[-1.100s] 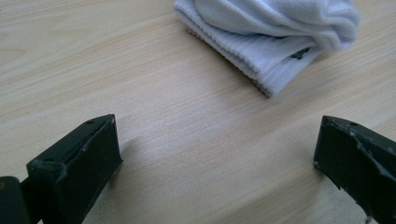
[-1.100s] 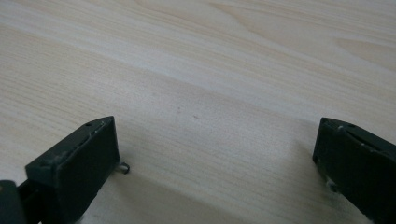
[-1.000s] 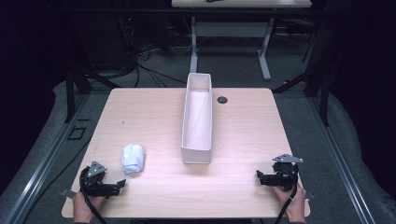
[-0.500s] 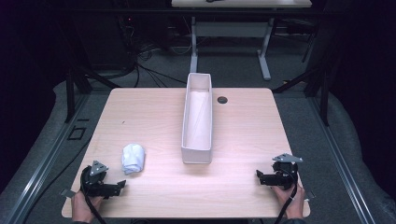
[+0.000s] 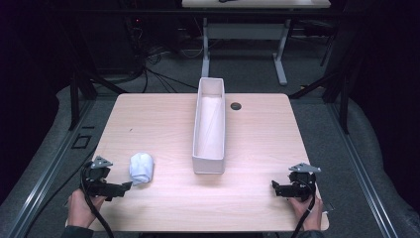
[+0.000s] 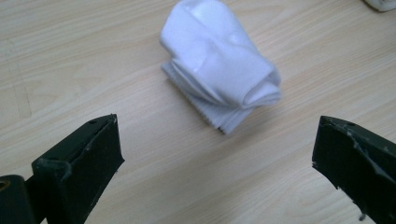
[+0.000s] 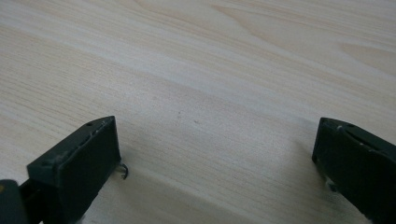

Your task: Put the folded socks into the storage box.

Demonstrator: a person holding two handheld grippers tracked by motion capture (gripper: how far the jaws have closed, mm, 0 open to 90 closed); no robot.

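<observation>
Change: hardly any; left gripper (image 5: 127, 186) had crept slightly toward the rolled sock (image 5: 141, 167).
Sock: on table (image 5: 163, 124), just ahead of the left jaws.
Left jaws: wide, empty.
Right gripper (image 5: 274, 187): wide, empty, well apart.

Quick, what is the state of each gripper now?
Left gripper: open, holding nothing, rolled white sock just ahead.
Right gripper: open, holding nothing, over the table.

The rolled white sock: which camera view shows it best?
The left gripper view: the rolled white sock lies close ahead of the open jaws, its folds and ribbed edge plain. The high view shows it as a small white bundle by the left gripper.
</observation>
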